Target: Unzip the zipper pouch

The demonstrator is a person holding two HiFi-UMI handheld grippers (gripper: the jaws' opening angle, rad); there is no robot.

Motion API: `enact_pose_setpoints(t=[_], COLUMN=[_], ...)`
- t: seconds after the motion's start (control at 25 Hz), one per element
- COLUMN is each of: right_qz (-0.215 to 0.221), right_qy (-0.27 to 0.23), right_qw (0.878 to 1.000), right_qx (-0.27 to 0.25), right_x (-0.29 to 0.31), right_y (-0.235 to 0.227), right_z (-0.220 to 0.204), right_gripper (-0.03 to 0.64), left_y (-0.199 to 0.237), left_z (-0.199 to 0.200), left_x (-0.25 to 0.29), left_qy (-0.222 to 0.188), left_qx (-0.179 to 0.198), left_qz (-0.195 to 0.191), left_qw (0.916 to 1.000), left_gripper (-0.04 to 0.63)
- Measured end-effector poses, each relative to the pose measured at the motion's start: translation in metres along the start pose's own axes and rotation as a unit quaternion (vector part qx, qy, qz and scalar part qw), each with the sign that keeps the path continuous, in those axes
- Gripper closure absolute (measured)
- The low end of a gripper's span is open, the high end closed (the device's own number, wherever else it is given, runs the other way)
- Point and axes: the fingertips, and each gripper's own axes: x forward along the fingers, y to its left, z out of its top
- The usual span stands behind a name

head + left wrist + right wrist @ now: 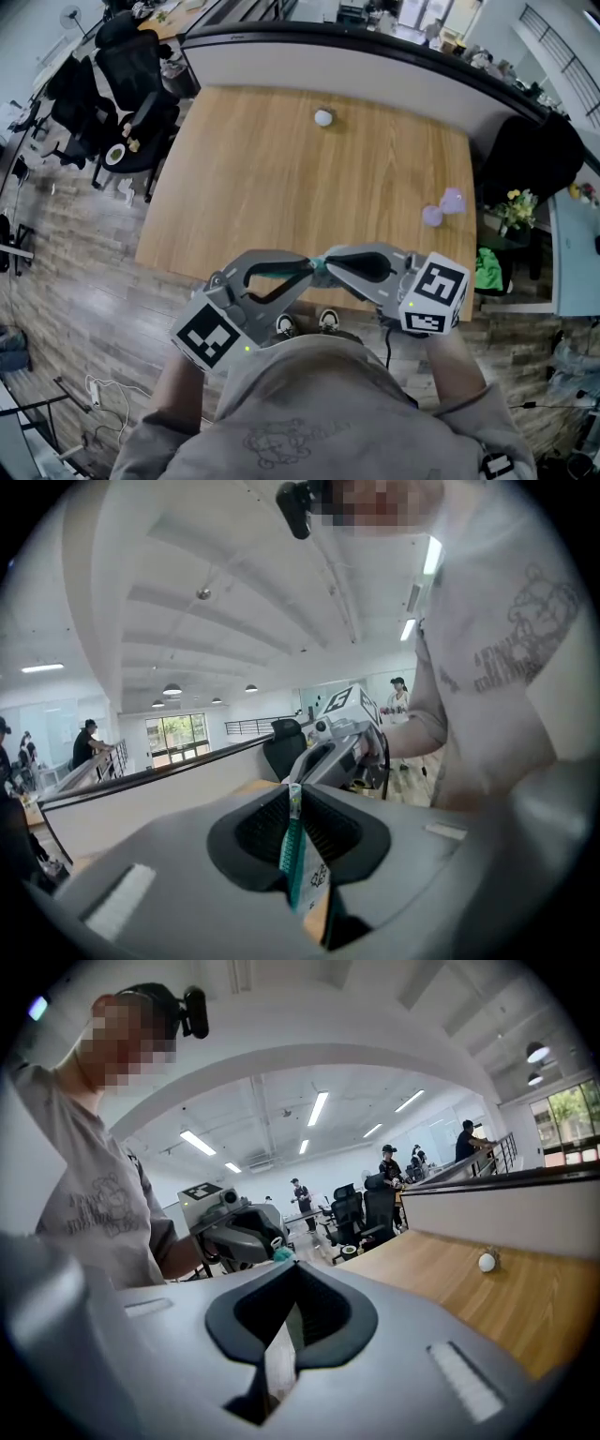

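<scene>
A small teal zipper pouch [317, 267] hangs in the air between the two grippers, close to the person's chest and above the table's near edge. My left gripper [307, 268] is shut on it; in the left gripper view the teal zipper strip [293, 850] runs upright between the closed jaws of the left gripper [294, 797]. My right gripper [330, 264] faces it tip to tip. In the right gripper view a pale strip of the pouch [279, 1354] sits pinched in the right gripper [292, 1274], and a teal corner [281, 1254] shows just beyond the tips.
The wooden table [300, 187] carries a white ball [323, 117] at the far side and two pale purple balls [442, 208] near its right edge. Black office chairs [131, 75] stand at the left. A dark chair [534, 150] and a green bag [487, 267] are at the right.
</scene>
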Motion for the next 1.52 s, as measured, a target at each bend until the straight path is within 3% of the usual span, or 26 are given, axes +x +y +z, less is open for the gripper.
enact_pose_setpoints(t=[0.12, 0.32, 0.6, 0.76, 0.96, 1.2, 1.32, 1.52], right_qz=[0.011, 0.008, -0.006, -0.039, -0.080, -0.013, 0.036, 0.050], right_qy=[-0.012, -0.012, -0.025, -0.028, -0.037, -0.041, -0.033, -0.013], right_qw=[0.999, 0.999, 0.998, 0.997, 0.994, 0.999, 0.998, 0.996], right_qx=[0.029, 0.042, 0.060, 0.065, 0.062, -0.004, -0.033, -0.074], right_x=[-0.001, -0.001, -0.014, -0.022, -0.051, -0.022, 0.002, 0.027], right_y=[0.000, -0.001, -0.010, -0.026, -0.050, -0.014, 0.010, 0.021], right_z=[0.002, 0.001, 0.005, 0.003, 0.006, 0.016, 0.016, 0.011], right_gripper=[0.607, 0.607, 0.607, 0.609, 0.609, 0.603, 0.461, 0.443], left_y=[0.002, 0.006, 0.016, 0.032, 0.062, 0.051, 0.042, 0.027], left_z=[-0.004, -0.008, -0.018, -0.032, -0.051, -0.044, -0.036, -0.029], left_x=[-0.005, -0.014, -0.029, -0.043, -0.078, -0.080, -0.073, -0.062], left_qy=[-0.001, -0.013, 0.004, 0.026, 0.040, 0.047, 0.047, 0.040], left_qx=[-0.065, -0.103, -0.109, -0.115, -0.093, -0.090, -0.092, -0.086], left_qz=[0.002, -0.001, 0.016, 0.055, 0.104, 0.091, 0.075, 0.045], left_qw=[0.9979, 0.9946, 0.9939, 0.9915, 0.9894, 0.9907, 0.9917, 0.9945], left_gripper=[0.556, 0.561, 0.561, 0.561, 0.561, 0.561, 0.561, 0.561])
